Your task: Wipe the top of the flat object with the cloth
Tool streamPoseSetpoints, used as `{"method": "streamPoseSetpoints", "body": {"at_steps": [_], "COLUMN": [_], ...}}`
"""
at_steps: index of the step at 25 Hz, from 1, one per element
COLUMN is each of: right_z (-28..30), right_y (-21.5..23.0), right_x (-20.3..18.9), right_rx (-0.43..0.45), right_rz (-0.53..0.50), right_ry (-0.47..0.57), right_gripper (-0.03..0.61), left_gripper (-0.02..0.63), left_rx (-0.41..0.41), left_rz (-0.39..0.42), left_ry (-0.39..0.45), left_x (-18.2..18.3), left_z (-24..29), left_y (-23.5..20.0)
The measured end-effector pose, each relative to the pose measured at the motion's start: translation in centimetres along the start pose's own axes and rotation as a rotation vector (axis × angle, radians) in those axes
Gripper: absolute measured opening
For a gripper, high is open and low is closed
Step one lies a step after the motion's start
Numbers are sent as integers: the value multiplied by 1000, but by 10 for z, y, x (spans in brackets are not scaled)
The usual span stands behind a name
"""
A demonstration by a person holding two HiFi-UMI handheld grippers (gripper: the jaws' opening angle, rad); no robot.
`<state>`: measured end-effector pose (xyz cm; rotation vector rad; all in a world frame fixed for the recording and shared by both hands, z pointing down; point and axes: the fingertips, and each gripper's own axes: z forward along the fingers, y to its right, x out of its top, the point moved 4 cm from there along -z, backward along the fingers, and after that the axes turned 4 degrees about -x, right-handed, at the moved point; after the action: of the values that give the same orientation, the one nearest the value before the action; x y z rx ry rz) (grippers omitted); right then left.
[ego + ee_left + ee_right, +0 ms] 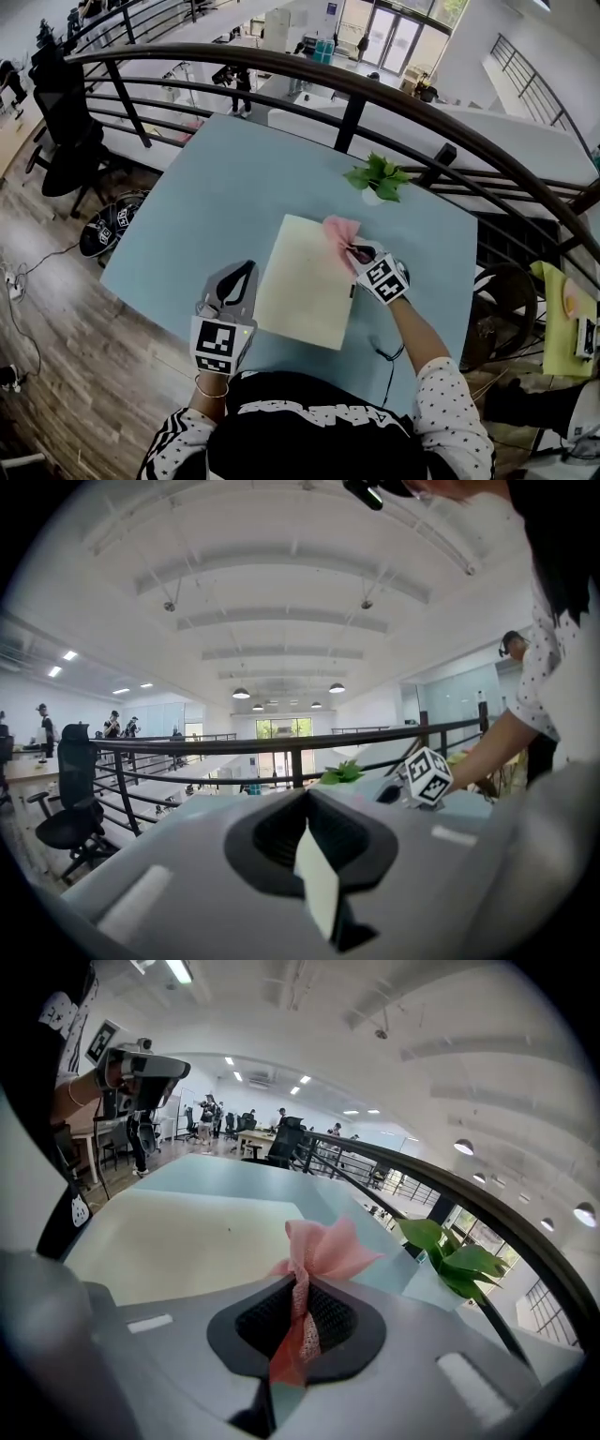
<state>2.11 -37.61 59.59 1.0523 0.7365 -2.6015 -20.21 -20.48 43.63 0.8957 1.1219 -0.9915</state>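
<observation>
**Right gripper** [360, 254]: jaws clamped on the pink cloth [339, 230]. A pinched neck of it runs between them, and a loose fan spreads just beyond the tips.

**Flat object:** cream board [302, 281] on the blue table [206, 202], lying ahead and to the left of your right jaws. The cloth fan sits over the board's far right corner. Whether it presses on the surface cannot be told.

**Left gripper** [249, 268]: jaws brought together, nothing in them, held just off the board's near left edge.

**Handling:** the wipe looks barely begun. Lower the fan until it lies flat, then draw overlapping strokes toward your left gripper. Steady the near edge with that one if the board slides.

**Views:**
- Only the right gripper view shows the cloth's mesh weave in the jaws and the potted plant [450, 1251] just right of them.
- Only the head view shows the board's full outline.
- The left gripper view looks out over the railing [281, 745] and misses the board.
</observation>
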Motion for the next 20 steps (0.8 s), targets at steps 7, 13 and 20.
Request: {"method": "streamPoseSetpoints", "body": {"at_steps": [7, 13, 20], "right_z": [24, 19, 7], "right_y": [1, -7, -30], "right_x": [-9, -7, -4], "right_rx": [35, 60, 105], "right_rz": [-51, -95, -121], "right_ry": [-36, -23, -15], "right_gripper": [20, 18, 17], "left_gripper": [0, 0, 0], "left_rx": [36, 15, -39], "left_rz": [-20, -6, 14], "left_ry": [-43, -39, -37], "left_x": [-10, -6, 4], "left_z": [4, 12, 23], "left_y": [-9, -1, 9]}}
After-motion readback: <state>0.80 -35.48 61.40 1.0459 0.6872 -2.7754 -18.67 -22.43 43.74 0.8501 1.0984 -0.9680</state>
